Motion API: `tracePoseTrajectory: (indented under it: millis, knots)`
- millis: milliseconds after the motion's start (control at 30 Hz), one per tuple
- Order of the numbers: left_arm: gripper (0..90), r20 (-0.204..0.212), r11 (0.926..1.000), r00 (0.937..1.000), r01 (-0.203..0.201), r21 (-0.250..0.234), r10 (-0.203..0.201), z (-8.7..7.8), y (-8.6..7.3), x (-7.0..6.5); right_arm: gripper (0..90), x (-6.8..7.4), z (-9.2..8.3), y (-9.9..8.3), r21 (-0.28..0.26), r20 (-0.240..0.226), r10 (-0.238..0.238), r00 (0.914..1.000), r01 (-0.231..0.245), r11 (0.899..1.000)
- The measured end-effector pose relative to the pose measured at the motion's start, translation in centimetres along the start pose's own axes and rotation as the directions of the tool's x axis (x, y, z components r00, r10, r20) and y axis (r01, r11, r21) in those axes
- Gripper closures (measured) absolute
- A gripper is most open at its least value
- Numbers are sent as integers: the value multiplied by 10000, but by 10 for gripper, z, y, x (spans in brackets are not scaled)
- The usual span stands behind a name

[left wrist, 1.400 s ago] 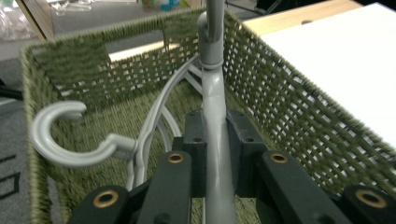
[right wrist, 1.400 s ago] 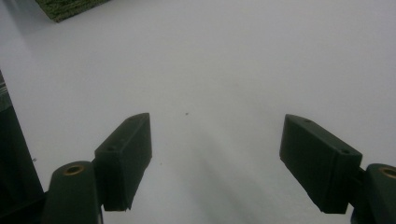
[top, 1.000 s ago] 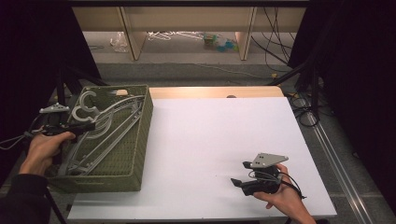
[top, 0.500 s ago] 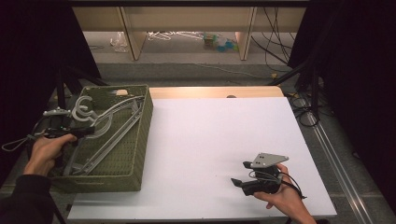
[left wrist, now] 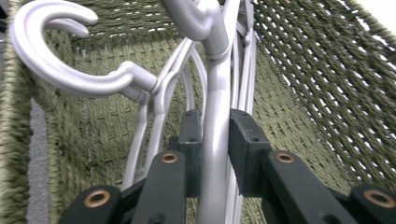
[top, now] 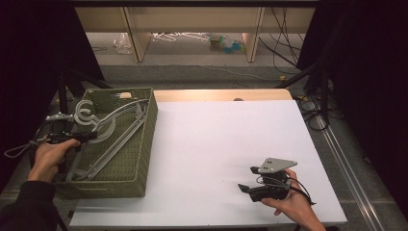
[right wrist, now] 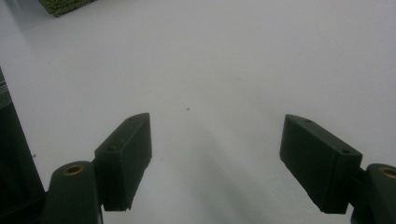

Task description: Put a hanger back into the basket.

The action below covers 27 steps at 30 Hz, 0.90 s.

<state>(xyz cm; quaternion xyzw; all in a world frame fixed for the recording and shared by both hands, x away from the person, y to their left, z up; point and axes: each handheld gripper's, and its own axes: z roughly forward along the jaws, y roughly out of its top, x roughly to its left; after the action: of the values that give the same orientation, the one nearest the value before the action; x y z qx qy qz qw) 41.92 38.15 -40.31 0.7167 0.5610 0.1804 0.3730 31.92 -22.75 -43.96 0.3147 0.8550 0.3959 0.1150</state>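
my left gripper had just eased its jaws yet still pinched a grey hanger in the green basket, so i judged a straight lift best; right gripper gaped empty.

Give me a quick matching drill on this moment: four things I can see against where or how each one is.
1. left hand-held gripper
2. right hand-held gripper
3. grey hangers
4. green woven basket

a. jaws wide apart over bare white table
b. lying inside the basket
c. at the table's left edge
d. jaws around a hanger's stem

Pairs: 1-d, 2-a, 3-b, 4-c
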Motion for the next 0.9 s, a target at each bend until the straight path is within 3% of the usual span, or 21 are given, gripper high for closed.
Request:
tracePoseTrajectory:
  millis: [100,133,167,233,267,333,367,467,533,700,733,900]
  knots:
    - [722,-382,9984,9984,-393,396,408,1,0,1,262,-1,0,0,-66,42,-92,9999,92,9999]
    - [715,-476,9997,9987,-151,176,159,4,-1,-1,262,-1,0,0,-103,70,-107,9999,107,9999]
    - [710,-538,9996,9984,-164,212,175,4,-1,-1,262,0,0,0,-21,35,-52,10000,52,10000]
    - [701,-710,9966,9957,-556,600,598,2,0,0,262,-2,1,0,-90,54,-159,9999,160,9998]
    - [694,-759,9986,9964,-336,405,366,5,-1,-2,262,-1,1,0,-75,30,-105,9999,105,9999]
    - [679,-906,9986,9953,-308,431,346,7,-1,-2,262,-1,1,0,-40,61,-109,9999,109,9999]
    - [673,-1005,9966,9935,-475,676,541,5,-1,-1,262,-1,1,0,-9,55,-69,10000,69,10000]
    - [636,-1727,9979,9832,-524,392,584,4,-1,-1,262,-1,1,0,-75,90,-88,9999,89,9999]
    - [602,-1649,9996,9859,-279,87,290,0,-1,1,262,-1,1,-1,-90,116,-112,9999,113,9999]
    - [559,-1438,9991,9896,-79,-424,18,-7,0,-2,262,-2,1,-1,-86,91,-104,9999,105,9999]
    - [550,-1371,9972,9903,117,-740,-218,-7,0,-4,260,-2,1,0,-84,100,-96,9999,97,9999]
    - [473,-959,9922,9949,186,-1233,-306,-13,2,-12,259,-1,1,0,-108,153,-99,9998,101,9999]
